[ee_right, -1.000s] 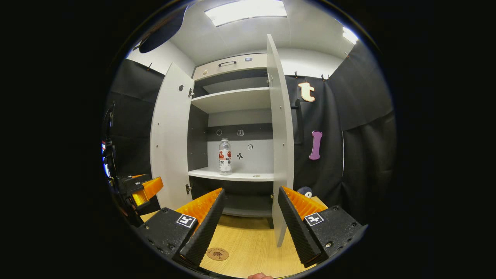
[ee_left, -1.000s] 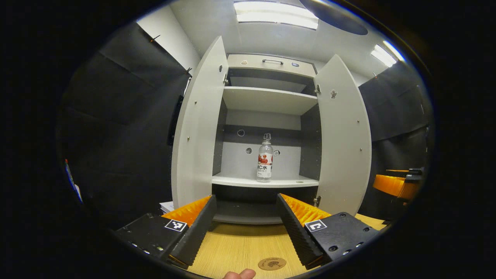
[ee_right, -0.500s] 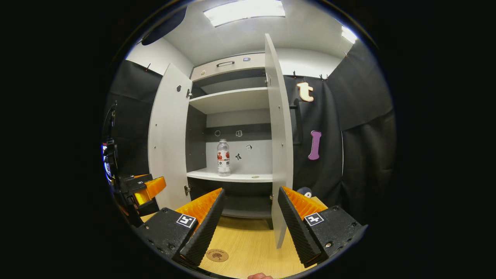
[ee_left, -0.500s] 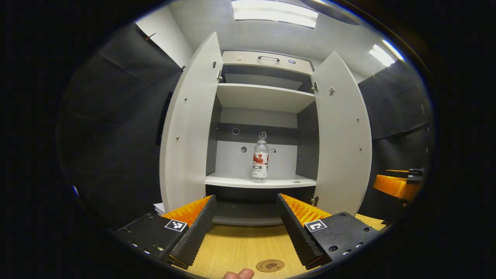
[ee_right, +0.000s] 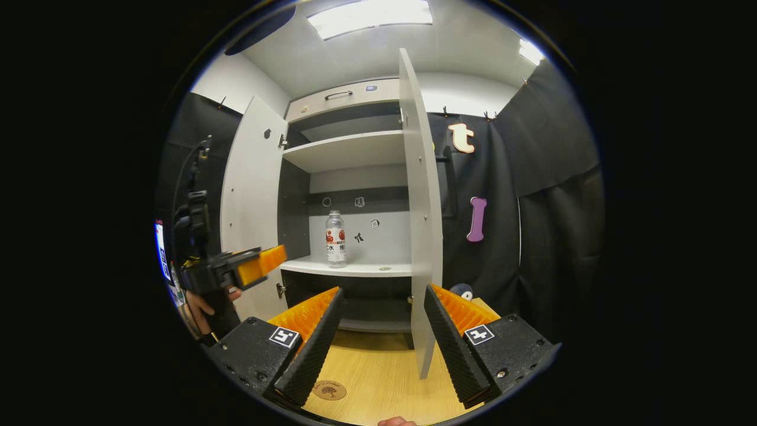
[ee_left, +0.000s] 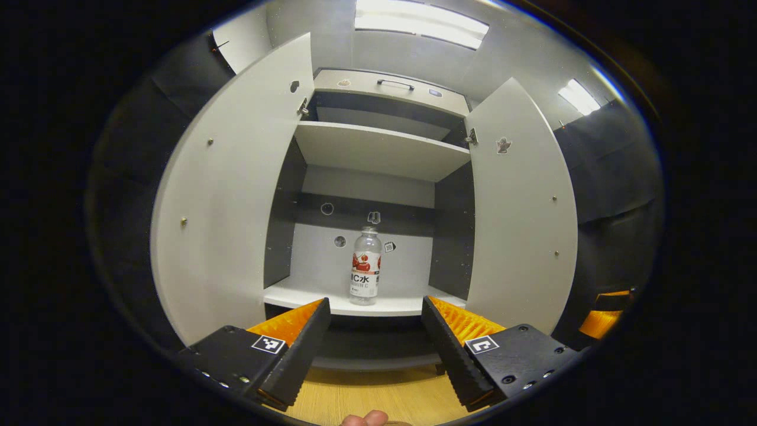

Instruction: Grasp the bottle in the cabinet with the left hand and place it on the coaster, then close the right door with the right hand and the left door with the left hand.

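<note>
A clear bottle [ee_left: 364,266] with a red and white label stands upright on the cabinet's lower shelf [ee_left: 307,302]. Both doors hang open, the left door [ee_left: 225,201] and the right door [ee_left: 523,213] flanking it. My left gripper [ee_left: 372,349] is open, short of the shelf, aimed at the bottle, nothing between its fingers. In the right gripper view the bottle [ee_right: 335,239] stands far back, and the left gripper [ee_right: 251,267] is raised in a hand at the left. My right gripper [ee_right: 378,340] is open over the wooden table, with the round coaster [ee_right: 329,390] below its left finger.
An upper shelf [ee_left: 378,151] and a top drawer with a handle [ee_left: 395,84] sit above the bottle. The right door's edge [ee_right: 421,236] stands directly ahead of my right gripper. The wooden tabletop [ee_right: 378,378] spreads in front of the cabinet.
My left gripper has moved forward and up toward the cabinet, so the bottle and left door look larger and the coaster has dropped from its view. The right gripper has barely moved.
</note>
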`<state>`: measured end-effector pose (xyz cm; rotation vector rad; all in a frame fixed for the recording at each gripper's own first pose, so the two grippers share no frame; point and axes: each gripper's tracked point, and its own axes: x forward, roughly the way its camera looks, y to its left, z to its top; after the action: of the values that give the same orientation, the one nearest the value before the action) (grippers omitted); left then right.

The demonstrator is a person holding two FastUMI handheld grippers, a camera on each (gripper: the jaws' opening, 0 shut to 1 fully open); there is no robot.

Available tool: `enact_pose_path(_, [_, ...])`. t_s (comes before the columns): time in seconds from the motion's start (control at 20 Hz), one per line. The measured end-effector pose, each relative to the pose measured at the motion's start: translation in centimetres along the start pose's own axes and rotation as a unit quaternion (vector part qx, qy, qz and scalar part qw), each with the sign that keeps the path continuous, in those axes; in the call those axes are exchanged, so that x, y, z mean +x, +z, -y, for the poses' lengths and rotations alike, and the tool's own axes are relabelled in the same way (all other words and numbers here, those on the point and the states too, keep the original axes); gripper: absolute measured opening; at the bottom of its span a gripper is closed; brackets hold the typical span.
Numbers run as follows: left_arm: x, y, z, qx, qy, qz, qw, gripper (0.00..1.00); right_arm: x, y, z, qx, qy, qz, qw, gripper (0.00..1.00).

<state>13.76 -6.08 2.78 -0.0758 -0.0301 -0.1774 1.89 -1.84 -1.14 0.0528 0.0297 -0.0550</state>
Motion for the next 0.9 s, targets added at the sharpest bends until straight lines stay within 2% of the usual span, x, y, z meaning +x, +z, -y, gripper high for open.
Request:
enact_pose_path(0.05, [1.7,-0.2,-0.2,0.005,0.002,-0.001,1.0,0.95,0.0,0.1,0.3,0.001,-0.006,0.004,1.0,0.84])
enact_pose_path(0.1, [3.0,-0.4,-0.6,0.009,0.005,-0.003,1.0,0.99,0.1,0.3,0.7,0.0,-0.012,0.005,1.0,0.84])
enact_pose_path(0.15, [4.4,-0.6,-0.9,0.011,0.008,-0.004,1.0,0.95,0.2,0.3,0.9,-0.002,-0.018,0.006,1.0,0.83])
enact_pose_path(0.2, [5.8,-0.8,-1.1,0.008,0.01,-0.005,1.0,0.94,0.2,0.4,1.2,-0.004,-0.023,0.008,1.0,0.83])
enact_pose_path(0.3, [8.3,-1.3,-1.4,0.006,0.01,-0.013,1.0,0.95,0.2,0.8,1.9,-0.005,-0.035,0.011,0.999,0.84])
enact_pose_path(0.45, [11.1,-1.8,-2.6,0.033,0.028,-0.014,0.999,0.94,0.2,0.9,2.7,-0.008,-0.054,0.01,0.998,0.83])
enact_pose_path(0.75, [17.3,-3.0,-2.9,0.025,0.009,-0.027,0.999,0.94,-0.4,1.8,3.8,-0.024,-0.09,0.01,0.996,0.84])
enact_pose_path(0.9, [20.1,-3.8,-3.9,0.035,0.021,-0.027,0.999,0.94,-0.8,2.0,4.3,-0.042,-0.108,0.008,0.993,0.83])
